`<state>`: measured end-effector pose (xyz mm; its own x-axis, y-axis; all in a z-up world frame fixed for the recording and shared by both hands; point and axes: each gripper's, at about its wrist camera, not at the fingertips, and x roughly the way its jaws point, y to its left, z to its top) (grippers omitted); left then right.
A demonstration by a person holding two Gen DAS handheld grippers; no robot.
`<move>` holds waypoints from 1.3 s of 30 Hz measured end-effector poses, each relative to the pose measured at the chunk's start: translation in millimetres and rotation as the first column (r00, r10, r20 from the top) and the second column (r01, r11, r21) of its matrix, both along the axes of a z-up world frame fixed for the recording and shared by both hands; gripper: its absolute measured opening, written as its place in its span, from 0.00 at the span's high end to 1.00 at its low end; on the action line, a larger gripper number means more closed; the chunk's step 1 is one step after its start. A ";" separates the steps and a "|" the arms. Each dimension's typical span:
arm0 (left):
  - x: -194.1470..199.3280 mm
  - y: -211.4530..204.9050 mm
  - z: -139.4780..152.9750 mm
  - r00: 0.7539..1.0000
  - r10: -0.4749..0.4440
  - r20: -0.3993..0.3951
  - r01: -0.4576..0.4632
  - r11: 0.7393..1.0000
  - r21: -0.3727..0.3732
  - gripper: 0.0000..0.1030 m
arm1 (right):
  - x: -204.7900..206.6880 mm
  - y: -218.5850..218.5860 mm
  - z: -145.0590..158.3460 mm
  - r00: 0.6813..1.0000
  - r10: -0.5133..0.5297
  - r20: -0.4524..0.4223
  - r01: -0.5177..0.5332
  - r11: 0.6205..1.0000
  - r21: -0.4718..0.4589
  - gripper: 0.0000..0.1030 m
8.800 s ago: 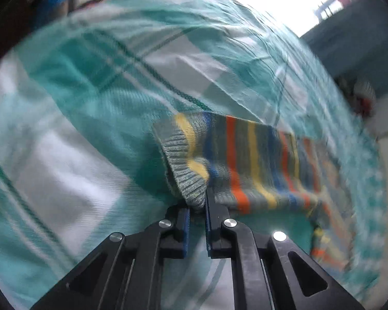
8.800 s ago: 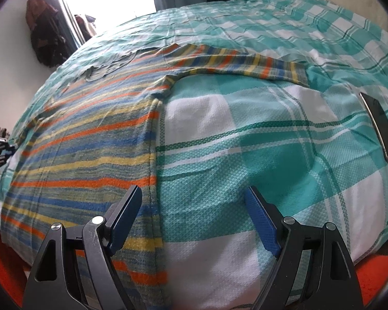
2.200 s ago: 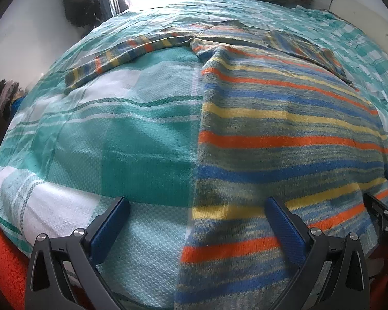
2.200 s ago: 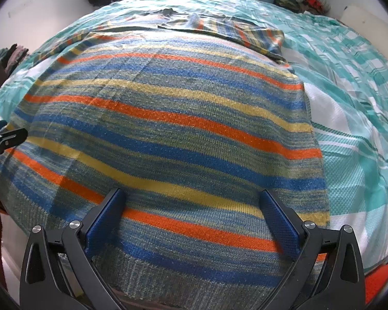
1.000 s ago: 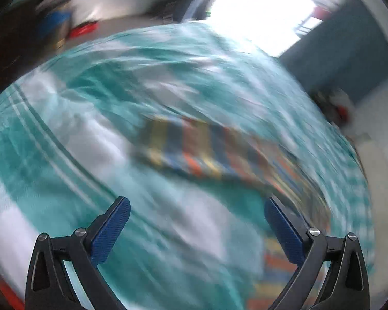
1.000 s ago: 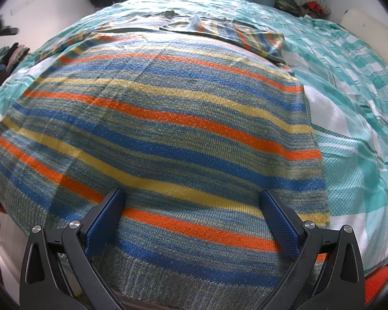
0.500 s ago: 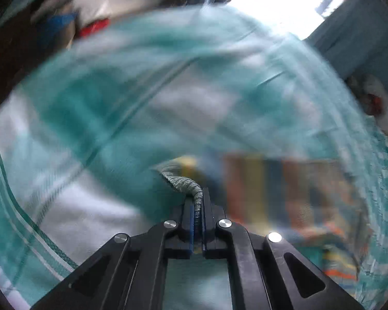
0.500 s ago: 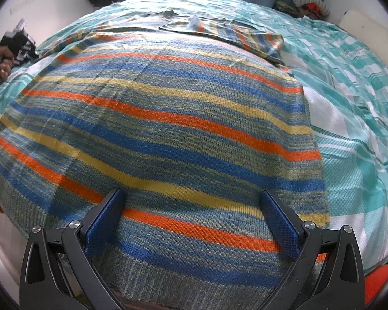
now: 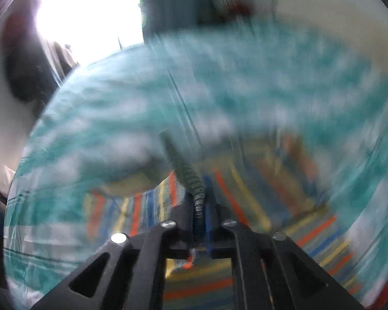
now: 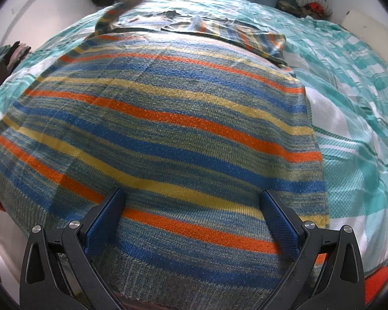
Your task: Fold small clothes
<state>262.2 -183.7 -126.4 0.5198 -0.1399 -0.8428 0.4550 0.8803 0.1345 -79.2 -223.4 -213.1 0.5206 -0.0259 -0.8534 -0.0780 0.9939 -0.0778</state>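
Pinching the sweater (image 10: 168,118) cuff (image 9: 194,193), seemingly, left claw (image 9: 199,222) lifts it; right claw (image 10: 194,219) gapes above the hem.

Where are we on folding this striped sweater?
Done: the striped sweater lies spread flat on the checked bedspread, with its right sleeve folded across the top. In hand: the left gripper pinches the ribbed cuff of the other sleeve. Left: lay that sleeve across, then fold the body. The right gripper is open.

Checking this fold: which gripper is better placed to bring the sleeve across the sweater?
Left. The left gripper is shut on the sleeve cuff and has it lifted; the right gripper is open and empty above the sweater near its hem.
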 end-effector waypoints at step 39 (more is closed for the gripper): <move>-154.0 263.8 -64.6 0.792 0.610 0.006 -0.606 0.787 -0.117 0.13 | 136.4 -279.4 32.1 0.862 -0.475 0.176 0.498 0.858 -0.123 0.00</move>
<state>108.3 80.1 -191.0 0.5602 0.1322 -0.8177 -0.1830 0.9825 0.0335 57.2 -502.8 -181.0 0.5149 -0.4351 -0.7386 0.4349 0.8751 -0.2123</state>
